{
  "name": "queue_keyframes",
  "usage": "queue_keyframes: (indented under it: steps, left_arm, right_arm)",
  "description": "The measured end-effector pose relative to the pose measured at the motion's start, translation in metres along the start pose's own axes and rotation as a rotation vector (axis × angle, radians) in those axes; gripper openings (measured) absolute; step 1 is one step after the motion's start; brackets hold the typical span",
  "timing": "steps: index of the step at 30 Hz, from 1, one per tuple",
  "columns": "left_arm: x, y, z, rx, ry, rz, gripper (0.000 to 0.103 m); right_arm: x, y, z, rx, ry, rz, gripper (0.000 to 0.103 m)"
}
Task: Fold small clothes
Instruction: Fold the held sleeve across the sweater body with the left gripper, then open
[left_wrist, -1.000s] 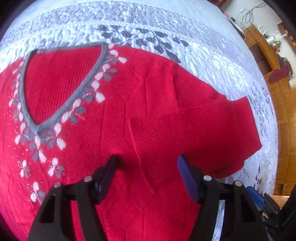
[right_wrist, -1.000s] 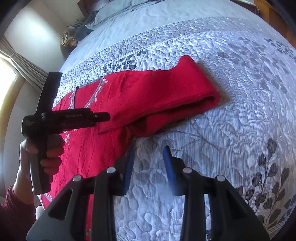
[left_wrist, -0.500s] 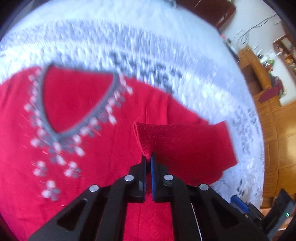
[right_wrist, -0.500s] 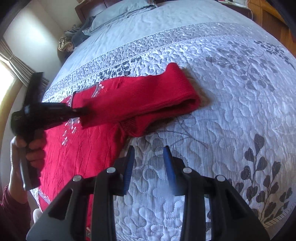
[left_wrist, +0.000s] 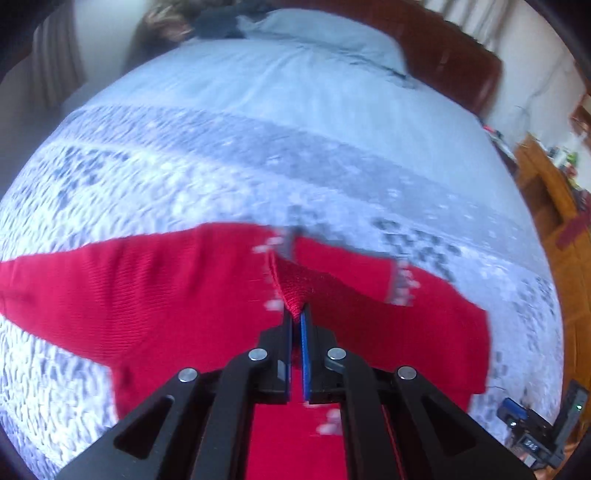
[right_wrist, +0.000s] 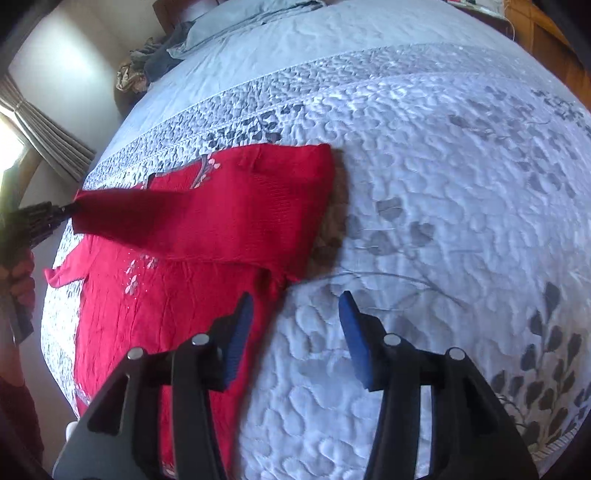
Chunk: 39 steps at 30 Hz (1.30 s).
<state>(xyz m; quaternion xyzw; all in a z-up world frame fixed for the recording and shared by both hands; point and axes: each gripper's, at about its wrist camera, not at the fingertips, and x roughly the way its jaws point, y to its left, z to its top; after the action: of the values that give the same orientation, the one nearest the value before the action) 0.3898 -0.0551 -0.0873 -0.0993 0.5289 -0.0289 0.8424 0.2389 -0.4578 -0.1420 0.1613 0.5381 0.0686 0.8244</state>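
Sweater (right_wrist: 207, 236): your left gripper (left_wrist: 296, 319) pinches its sleeve cuff; lay it flat across the chest. Right gripper (right_wrist: 295, 314), just widened, stands half open, empty, beside the hem.

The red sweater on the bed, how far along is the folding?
Early. The red sweater lies spread face up on the quilt. In hand: the left hand-held gripper is shut on the sleeve, drawing it across the chest. The right hand-held gripper is open over the sweater's edge, its jaws just widened, holding nothing. Left: laying this sleeve down, the other sleeve, then the body.
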Motion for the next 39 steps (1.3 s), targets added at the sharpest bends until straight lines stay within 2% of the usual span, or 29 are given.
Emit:
queue_keyframes:
  steps: [3, 5, 7, 9, 14, 17, 21, 26, 29, 32, 35, 37, 39]
  left_arm:
    - [0.016, 0.019, -0.002, -0.017, 0.028, 0.009, 0.004]
    - [0.027, 0.029, -0.005, -0.026, 0.046, 0.021, 0.004]
    - [0.039, 0.036, -0.009, -0.045, 0.07, 0.014, 0.004]
    - [0.049, 0.041, -0.014, -0.052, 0.081, 0.018, 0.004]
    - [0.058, 0.054, -0.017, -0.1, 0.086, -0.005, 0.004]
    - [0.044, 0.06, -0.008, -0.111, 0.031, -0.025, 0.004]
    - [0.027, 0.079, 0.004, -0.126, -0.045, 0.013, 0.004]
    - [0.052, 0.089, -0.003, -0.095, 0.024, 0.056, 0.004]
    - [0.065, 0.089, -0.012, -0.094, 0.051, 0.05, 0.004]
    - [0.067, 0.087, -0.015, -0.09, 0.047, 0.057, 0.004]
    - [0.059, 0.088, -0.014, -0.103, 0.032, 0.039, 0.004]
    - [0.06, 0.087, -0.015, -0.087, 0.042, 0.084, 0.005]
    - [0.072, 0.089, -0.017, -0.076, 0.079, 0.095, 0.005]
  right_arm:
    - [0.013, 0.005, 0.01, 0.026, 0.024, 0.047, 0.056]
    - [0.021, 0.007, 0.017, 0.04, 0.037, 0.023, 0.064]
    - [0.032, 0.002, 0.025, 0.078, 0.063, -0.007, 0.064]
    - [0.045, -0.008, 0.031, 0.139, 0.1, 0.007, 0.064]
    - [0.061, -0.019, 0.039, 0.226, 0.147, 0.156, 0.063]
    - [0.055, -0.015, 0.043, 0.221, 0.129, 0.163, 0.063]
    - [0.049, -0.007, 0.045, 0.183, 0.118, 0.146, 0.065]
    - [0.062, -0.001, 0.045, 0.16, 0.142, 0.128, 0.065]
    - [0.074, 0.001, 0.041, 0.162, 0.173, 0.174, 0.052]
    - [0.084, 0.003, 0.039, 0.156, 0.205, 0.181, 0.016]
    - [0.071, -0.001, 0.04, 0.166, 0.183, 0.214, 0.011]
    - [0.069, -0.008, 0.038, 0.183, 0.205, 0.146, 0.011]
    - [0.083, -0.009, 0.035, 0.17, 0.248, 0.107, 0.012]
